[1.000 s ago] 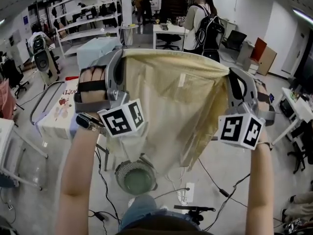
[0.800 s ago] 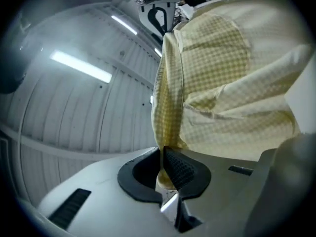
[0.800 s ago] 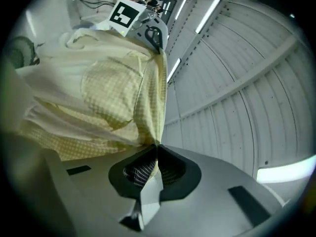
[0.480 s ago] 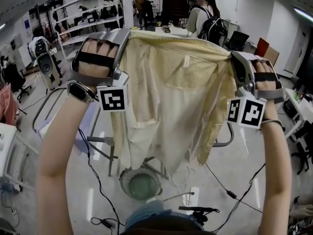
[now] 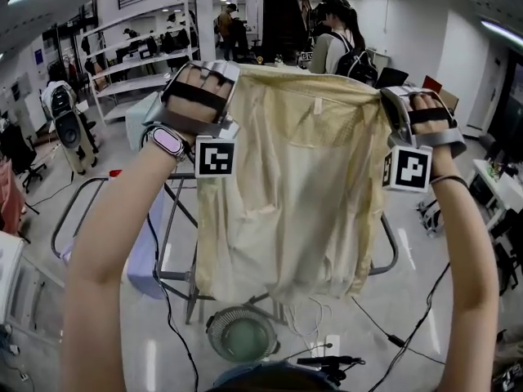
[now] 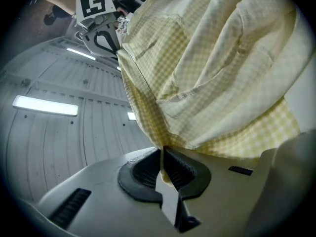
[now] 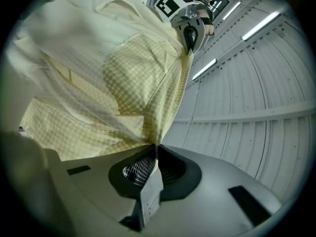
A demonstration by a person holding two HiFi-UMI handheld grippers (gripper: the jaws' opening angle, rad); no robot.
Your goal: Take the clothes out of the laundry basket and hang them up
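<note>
- Head view: the yellow checked shirt hung spread between the left gripper and the right gripper, both raised high. Its hem hung above the round basket on the floor. A metal rack stood behind it, and a person with a backpack was well beyond.
- Left gripper view: the jaws were clamped together on the shirt's edge, with open ceiling alongside.
- Right gripper view: the jaws likewise pinched the fabric's opposite edge.

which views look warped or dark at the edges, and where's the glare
Head view: fisheye bend at the edges, yellow shirt paler mid-panel. Left gripper view: black ring round the frame, ceiling lamp blown out. Right gripper view: same dark ring, light strip bright.
</note>
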